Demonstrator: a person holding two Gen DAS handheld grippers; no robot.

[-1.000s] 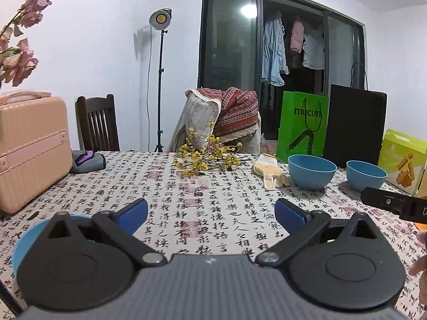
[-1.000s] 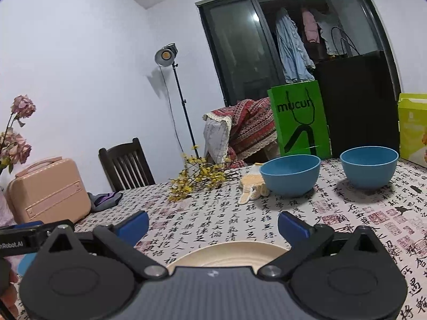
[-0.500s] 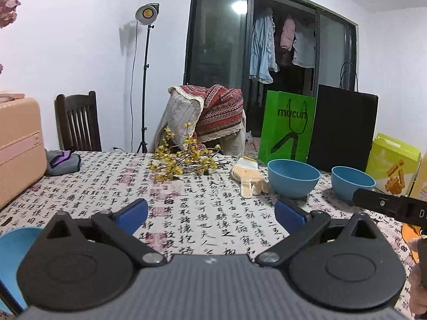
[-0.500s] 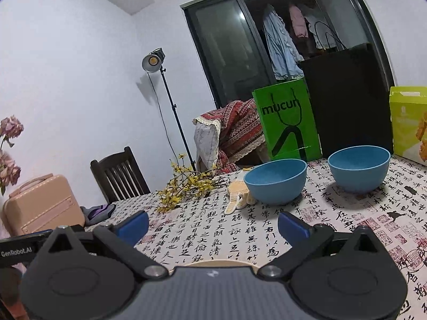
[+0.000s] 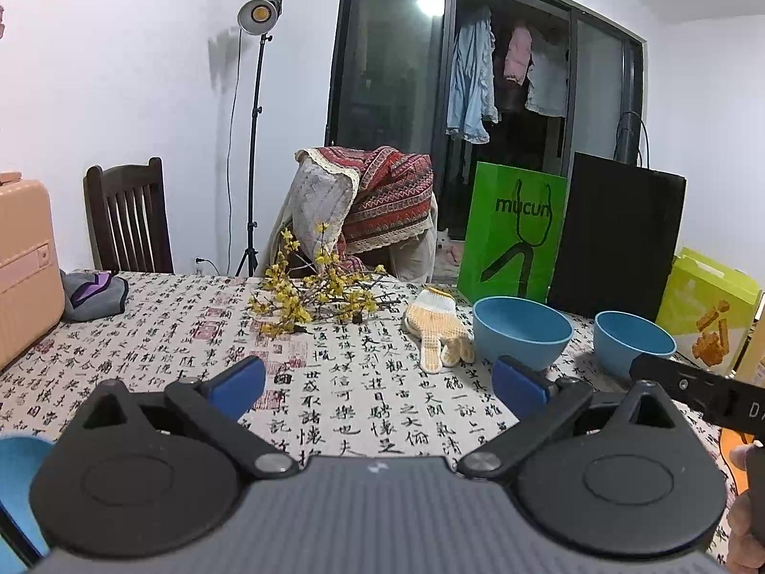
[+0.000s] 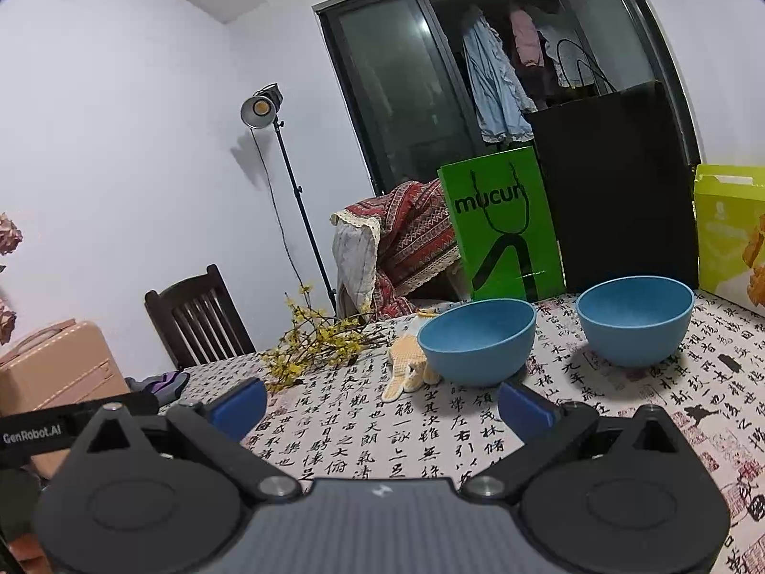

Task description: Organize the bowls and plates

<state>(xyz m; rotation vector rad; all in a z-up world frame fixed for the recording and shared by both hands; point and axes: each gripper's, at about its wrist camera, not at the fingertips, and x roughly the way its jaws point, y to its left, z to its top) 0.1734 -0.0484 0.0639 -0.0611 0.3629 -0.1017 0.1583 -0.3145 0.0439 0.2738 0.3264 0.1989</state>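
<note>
Two blue bowls stand side by side at the far right of the table: the wider bowl (image 5: 522, 330) (image 6: 477, 340) and the smaller bowl (image 5: 633, 340) (image 6: 633, 319). My left gripper (image 5: 377, 385) is open above the tablecloth, with nothing between its fingers. My right gripper (image 6: 380, 404) is also open and empty, with the wider bowl just beyond its right fingertip. A blue plate edge (image 5: 16, 469) shows at the lower left of the left wrist view, mostly hidden by the gripper body. The right gripper's black body (image 5: 703, 390) shows at the right edge.
A yellow flower sprig (image 5: 315, 296) and a knit glove (image 5: 437, 330) lie mid-table. A pink case (image 5: 24, 263) and a grey-purple pouch (image 5: 93, 289) sit at left. Green (image 5: 511, 234), black (image 5: 617, 239) and yellow-green bags (image 5: 707, 306) stand behind the bowls. Chairs line the far edge.
Both grippers have moved forward and turned right towards the bowls. The cream plate under the right gripper has dropped out of view. The blue plate has slid to the left edge.
</note>
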